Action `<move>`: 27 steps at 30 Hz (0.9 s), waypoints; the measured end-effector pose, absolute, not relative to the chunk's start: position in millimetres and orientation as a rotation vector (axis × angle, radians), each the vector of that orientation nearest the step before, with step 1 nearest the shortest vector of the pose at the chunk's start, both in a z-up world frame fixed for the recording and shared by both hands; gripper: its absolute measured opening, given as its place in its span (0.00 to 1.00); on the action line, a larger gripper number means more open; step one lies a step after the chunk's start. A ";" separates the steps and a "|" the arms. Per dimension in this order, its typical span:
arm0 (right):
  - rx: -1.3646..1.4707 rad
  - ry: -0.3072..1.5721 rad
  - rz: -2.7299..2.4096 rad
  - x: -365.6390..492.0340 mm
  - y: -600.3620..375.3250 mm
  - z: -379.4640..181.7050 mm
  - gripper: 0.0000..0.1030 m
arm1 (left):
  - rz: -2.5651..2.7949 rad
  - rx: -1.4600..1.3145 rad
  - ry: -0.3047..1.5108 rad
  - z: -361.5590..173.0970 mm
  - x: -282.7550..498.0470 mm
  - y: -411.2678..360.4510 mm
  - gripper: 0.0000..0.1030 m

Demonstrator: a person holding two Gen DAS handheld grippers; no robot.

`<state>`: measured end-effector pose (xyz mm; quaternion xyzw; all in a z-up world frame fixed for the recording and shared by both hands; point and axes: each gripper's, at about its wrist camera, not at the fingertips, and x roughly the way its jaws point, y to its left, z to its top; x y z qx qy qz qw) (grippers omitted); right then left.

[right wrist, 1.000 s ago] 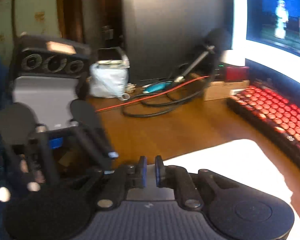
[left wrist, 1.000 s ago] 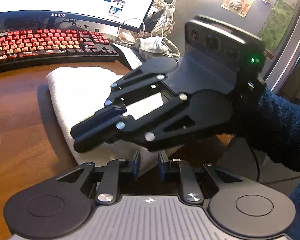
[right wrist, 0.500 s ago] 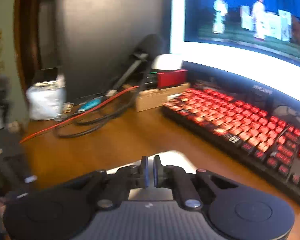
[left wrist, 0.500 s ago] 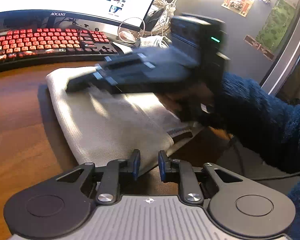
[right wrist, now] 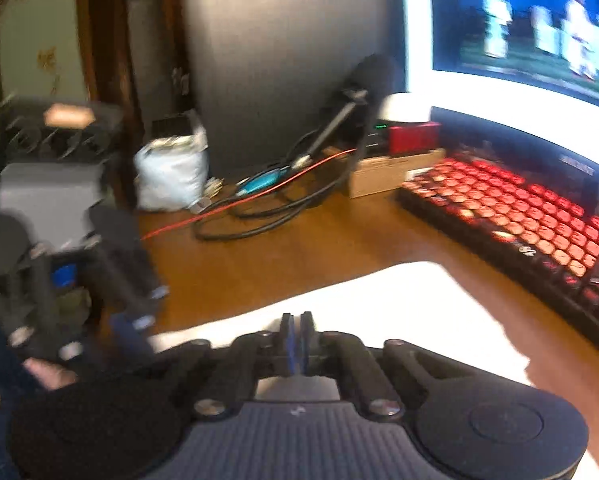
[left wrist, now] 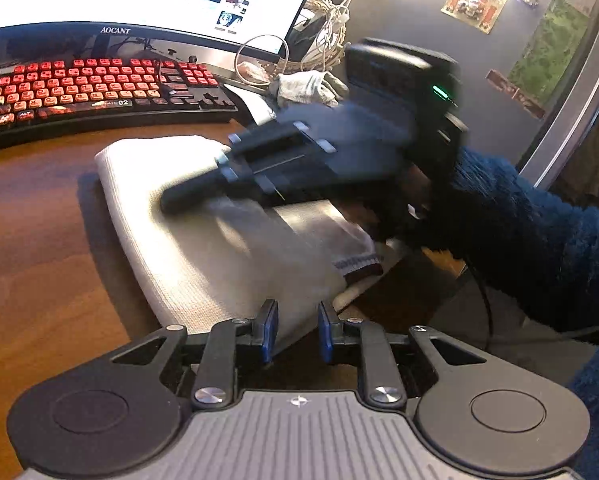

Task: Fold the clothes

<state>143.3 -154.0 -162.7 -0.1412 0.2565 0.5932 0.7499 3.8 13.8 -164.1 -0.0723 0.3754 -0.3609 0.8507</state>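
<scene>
Since a second ago the right gripper has swung onto the folded white garment near the keyboard, fingers pinched together, empty. Left gripper narrow, nothing between. I'd press flat along the fold

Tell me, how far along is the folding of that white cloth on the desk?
Mostly done, it seems: the white knitted garment already lies as a compact folded bundle on the wooden desk. Right now the right gripper, jaws shut with nothing between them, lies over its top, perhaps pressing it flat, while the left gripper waits slightly open at the near edge. A dark-trimmed cuff pokes out, perhaps wanting tidying.
</scene>
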 end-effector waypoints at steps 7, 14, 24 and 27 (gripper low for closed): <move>-0.214 0.537 1.091 159.6 -164.0 -164.9 0.00 | -0.789 -0.143 0.787 -164.0 7.1 14.7 0.23; -0.288 0.518 1.132 90.5 -176.5 -169.6 0.06 | -0.817 -0.258 0.747 -135.1 12.9 33.9 0.23; -0.140 0.571 0.936 46.0 -245.2 -168.8 0.07 | -0.777 -0.191 0.853 -159.1 29.2 32.1 0.03; -0.011 0.532 0.726 26.5 -283.9 -167.5 0.12 | -0.766 -0.166 0.846 -158.1 26.0 27.4 0.04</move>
